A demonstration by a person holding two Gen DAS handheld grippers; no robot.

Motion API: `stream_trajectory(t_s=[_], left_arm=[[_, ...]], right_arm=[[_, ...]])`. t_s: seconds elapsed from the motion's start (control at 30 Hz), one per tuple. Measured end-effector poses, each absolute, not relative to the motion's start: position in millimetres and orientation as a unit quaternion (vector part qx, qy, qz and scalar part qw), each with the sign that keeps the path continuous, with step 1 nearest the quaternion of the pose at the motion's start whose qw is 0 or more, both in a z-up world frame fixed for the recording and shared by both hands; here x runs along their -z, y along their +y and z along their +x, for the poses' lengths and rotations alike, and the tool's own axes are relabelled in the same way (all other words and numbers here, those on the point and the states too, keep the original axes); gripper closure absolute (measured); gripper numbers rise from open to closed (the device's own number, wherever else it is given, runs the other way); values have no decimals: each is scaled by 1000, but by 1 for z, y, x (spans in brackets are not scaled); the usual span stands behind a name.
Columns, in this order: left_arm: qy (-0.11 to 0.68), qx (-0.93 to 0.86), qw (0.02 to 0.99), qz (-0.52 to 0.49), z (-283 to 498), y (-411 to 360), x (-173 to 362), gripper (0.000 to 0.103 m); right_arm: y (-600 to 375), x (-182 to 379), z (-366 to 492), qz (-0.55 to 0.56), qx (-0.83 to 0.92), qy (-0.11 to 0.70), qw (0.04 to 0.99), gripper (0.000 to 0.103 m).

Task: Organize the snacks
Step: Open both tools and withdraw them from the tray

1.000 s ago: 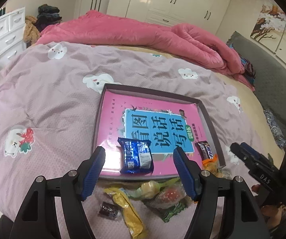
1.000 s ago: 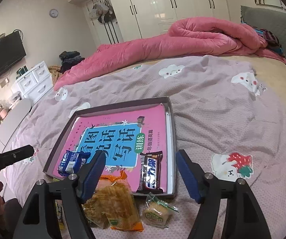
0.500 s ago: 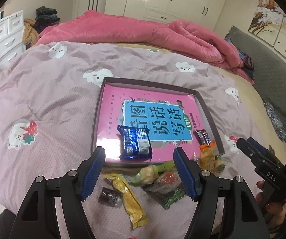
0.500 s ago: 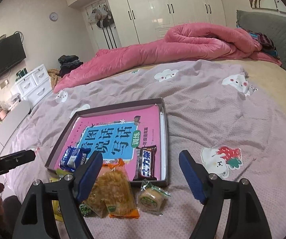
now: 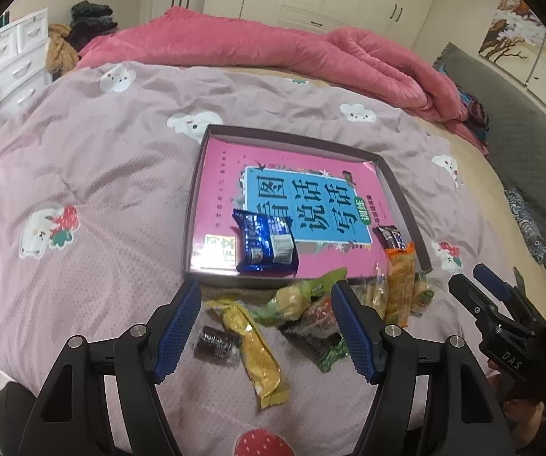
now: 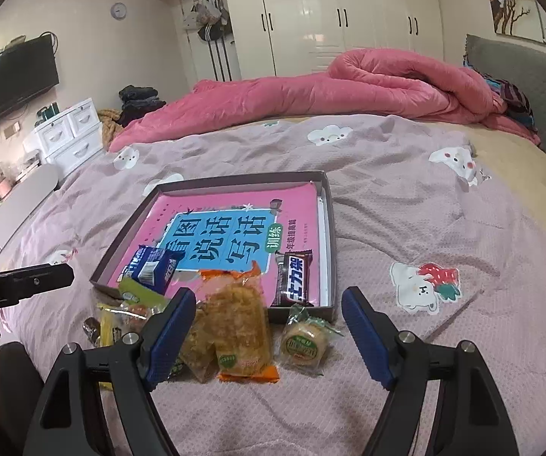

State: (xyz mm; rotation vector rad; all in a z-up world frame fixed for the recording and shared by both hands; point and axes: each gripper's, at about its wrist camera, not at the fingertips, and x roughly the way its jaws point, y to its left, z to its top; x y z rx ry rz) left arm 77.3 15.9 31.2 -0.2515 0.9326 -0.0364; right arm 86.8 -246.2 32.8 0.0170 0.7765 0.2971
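— Two snacks lie in the tray [image 5: 193, 228] so far: the blue packet [image 5: 265, 245] by the near wall and the chocolate bar [image 6: 294, 279] along the right side. The rest sit in a heap on the bedspread [image 5: 94, 174], just outside the tray's near wall.

— And the grippers?

— Both stand open with nothing between the pads. The left gripper [image 5: 265, 326] hovers over the yellow wrapper [image 5: 254, 345] and the small dark candy [image 5: 215, 345]; the right gripper [image 6: 269, 330] hovers over the orange packet [image 6: 235, 326], with the round cake [image 6: 303, 342] also between its fingers. Its jaws have just been opening, still empty.

— Biggest worry?

— The bed itself, I'd judge. It's soft, so pressing down for a flat wrapper could sink the pads into cloth and pinch the bedspread along with the snack. Next, the heap — the packets overlap, and closing on one could drag or lift a neighbour. The orange packet looks crumbly; a hard squeeze might crush it.

— The tray wall?

— Low but real. Any snack carried in from the near side must clear that wall, or it catches and nudges the tray. The orange packet's far end already leans over it.

— Room to move?

— Plenty. The tray's far half is bare, and the bedspread to either side is open. The tight spot is between the two grippers — they work the same heap, close together, so they could bump.
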Motion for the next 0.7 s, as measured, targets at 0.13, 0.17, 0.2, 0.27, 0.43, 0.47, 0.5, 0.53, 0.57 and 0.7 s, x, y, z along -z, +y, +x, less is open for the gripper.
stream_trajectory(t_s=[0.13, 0.17, 0.2, 0.27, 0.43, 0.47, 0.5, 0.53, 0.57, 0.7], left_arm=[[459, 16, 880, -123, 73, 16, -23, 31], [461, 15, 879, -123, 72, 16, -22, 31], [463, 14, 878, -123, 71, 15, -20, 31], [470, 15, 874, -125, 70, 14, -15, 30], [484, 17, 865, -128, 65, 12, -8, 30], [486, 18, 865, -128, 63, 12, -7, 31], [488, 19, 863, -127, 62, 12, -6, 31], [489, 19, 863, -124, 62, 12, -5, 31], [489, 19, 863, -123, 61, 12, -4, 30], [493, 16, 861, -124, 60, 13, -2, 30]], right_arm=[[-247, -30, 82, 7, -140, 384, 913, 24], [-247, -29, 82, 7, -140, 386, 912, 24], [-248, -28, 80, 8, -138, 388, 911, 24], [-250, -27, 79, 9, -137, 391, 910, 24], [-253, -23, 74, 13, -134, 398, 908, 24], [-254, -23, 73, 16, -134, 399, 907, 24], [-255, -22, 73, 18, -135, 401, 906, 24], [-256, -21, 73, 20, -135, 402, 905, 24], [-256, -21, 72, 22, -135, 404, 904, 24], [-255, -20, 70, 24, -139, 405, 903, 24]])
